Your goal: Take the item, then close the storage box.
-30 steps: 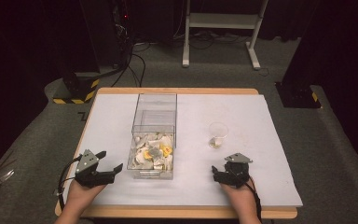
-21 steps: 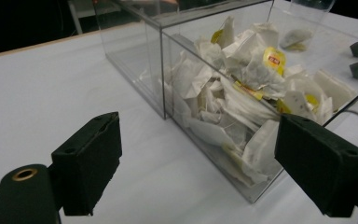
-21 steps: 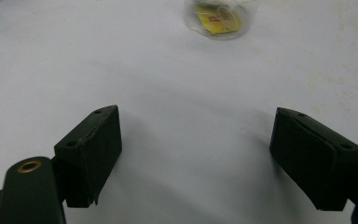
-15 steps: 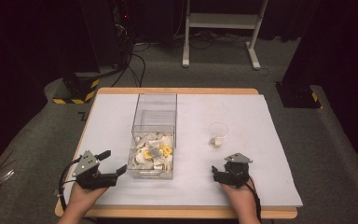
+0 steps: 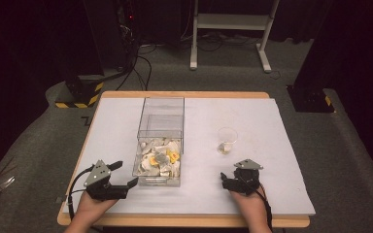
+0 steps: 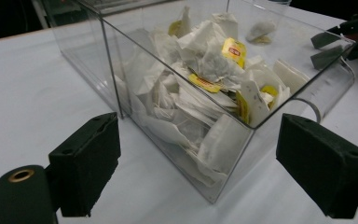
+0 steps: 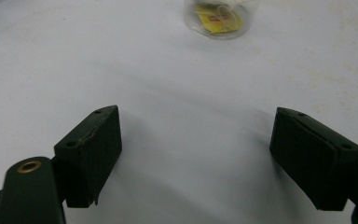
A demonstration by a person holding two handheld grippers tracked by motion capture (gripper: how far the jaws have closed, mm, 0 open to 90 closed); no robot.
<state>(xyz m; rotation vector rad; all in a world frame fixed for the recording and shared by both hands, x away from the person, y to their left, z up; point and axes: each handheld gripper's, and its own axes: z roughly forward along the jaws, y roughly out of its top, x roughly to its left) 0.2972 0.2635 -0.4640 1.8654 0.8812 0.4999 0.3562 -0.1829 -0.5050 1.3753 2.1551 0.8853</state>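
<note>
The left gripper (image 5: 125,175) rests low over the near left part of the white table (image 5: 272,145), held in the person's left hand (image 5: 90,209); its jaws stand wide apart with nothing between them, pointing right toward the near end of the clear box (image 5: 160,141); in the left gripper view the box's near corner (image 6: 223,186) rises just beyond the open pads, not touched by either. The box stands left of the table's middle, its long side running near to far; a heap of white tea bags (image 5: 159,159), some with yellow tags, fills its near half, while the far half looks bare. In the left gripper view the tea bags (image 6: 205,88) press against the clear walls.

The right gripper (image 5: 227,180) sits on the near right part of the table, well apart from the box; its jaws are spread open too, holding nothing, with bare white surface between them in the right gripper view. A small clear cup (image 5: 227,141) stands just beyond it, toward the far side; inside lies a tea bag with a yellow tag (image 7: 219,19). The two grippers are well apart, the box's near end between them.
</note>
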